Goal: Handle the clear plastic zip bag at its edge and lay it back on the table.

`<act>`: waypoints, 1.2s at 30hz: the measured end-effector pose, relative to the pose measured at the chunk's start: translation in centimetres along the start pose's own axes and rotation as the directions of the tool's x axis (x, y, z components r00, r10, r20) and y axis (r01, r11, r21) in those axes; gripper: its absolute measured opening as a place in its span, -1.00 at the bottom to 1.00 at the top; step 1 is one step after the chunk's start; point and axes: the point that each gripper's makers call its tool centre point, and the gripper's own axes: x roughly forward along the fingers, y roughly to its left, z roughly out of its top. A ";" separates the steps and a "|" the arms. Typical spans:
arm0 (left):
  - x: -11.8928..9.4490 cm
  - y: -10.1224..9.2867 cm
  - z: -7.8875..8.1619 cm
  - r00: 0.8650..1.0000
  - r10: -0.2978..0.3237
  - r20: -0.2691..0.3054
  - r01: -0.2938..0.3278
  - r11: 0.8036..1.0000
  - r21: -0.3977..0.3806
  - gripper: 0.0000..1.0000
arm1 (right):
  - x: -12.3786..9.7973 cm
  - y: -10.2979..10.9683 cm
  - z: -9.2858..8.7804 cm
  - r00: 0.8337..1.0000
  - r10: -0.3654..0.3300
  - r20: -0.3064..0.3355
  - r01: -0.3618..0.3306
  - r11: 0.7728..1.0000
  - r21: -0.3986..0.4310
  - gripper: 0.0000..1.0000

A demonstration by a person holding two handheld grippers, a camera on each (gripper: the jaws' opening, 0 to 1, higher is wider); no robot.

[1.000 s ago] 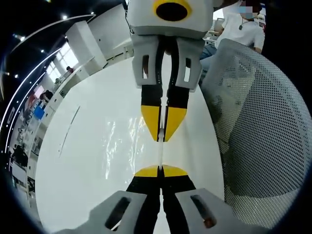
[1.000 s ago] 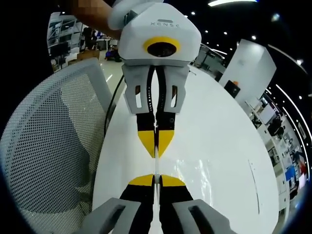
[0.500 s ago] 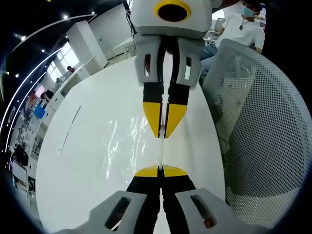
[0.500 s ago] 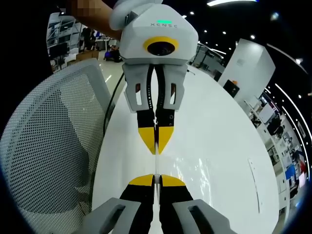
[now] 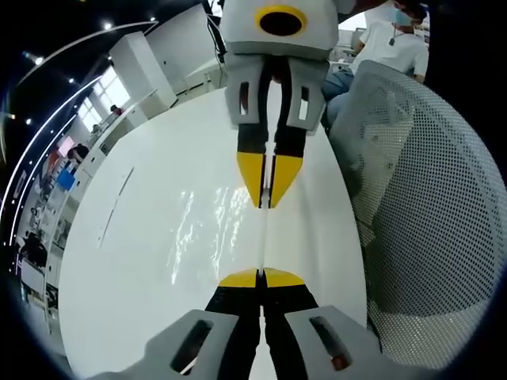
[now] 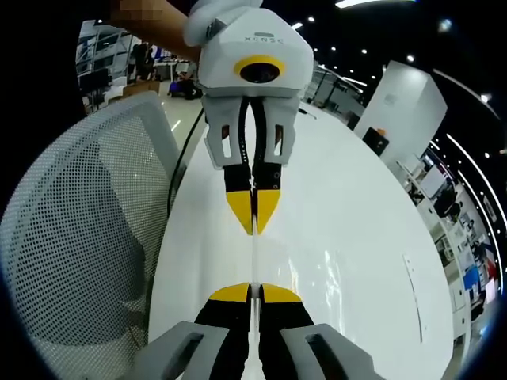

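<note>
The clear plastic zip bag [image 5: 264,237] is held edge-on between the two grippers, its rim a thin pale line. Its film glints over the white table [image 5: 135,261] to the left of that line. My left gripper [image 5: 261,277] is shut on the near end of the rim. My right gripper [image 5: 267,204] faces it from above, shut on the far end. In the right gripper view, the right gripper [image 6: 252,291] pinches the zip bag [image 6: 253,261], and the left gripper [image 6: 253,229] grips it opposite. Both hang just above the table [image 6: 356,206].
A grey mesh office chair [image 5: 428,206] stands close against the table's edge, also seen as the chair [image 6: 71,237] on the left. A seated person [image 5: 388,47] is behind it. A hand [image 6: 150,24] holds the left gripper. White cabinets line the room's far side.
The two grippers have drawn apart along the bag's rim, so a longer stretch of edge shows between them. Both stay shut on it.
</note>
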 end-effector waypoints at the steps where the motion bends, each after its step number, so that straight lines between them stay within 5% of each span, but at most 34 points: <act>1: 0.0 0.0 0.0 1.000 0.000 -0.001 0.000 1.000 -0.001 -1.00 | 0.0 0.0 0.0 1.000 0.000 0.000 0.000 1.000 0.000 -1.00; 36: -0.9 0.8 -1.4 1.000 0.024 -0.014 -0.025 1.000 -0.018 -1.00 | -0.9 -0.3 -2.0 0.999 -0.024 -0.028 0.025 0.999 0.031 -1.00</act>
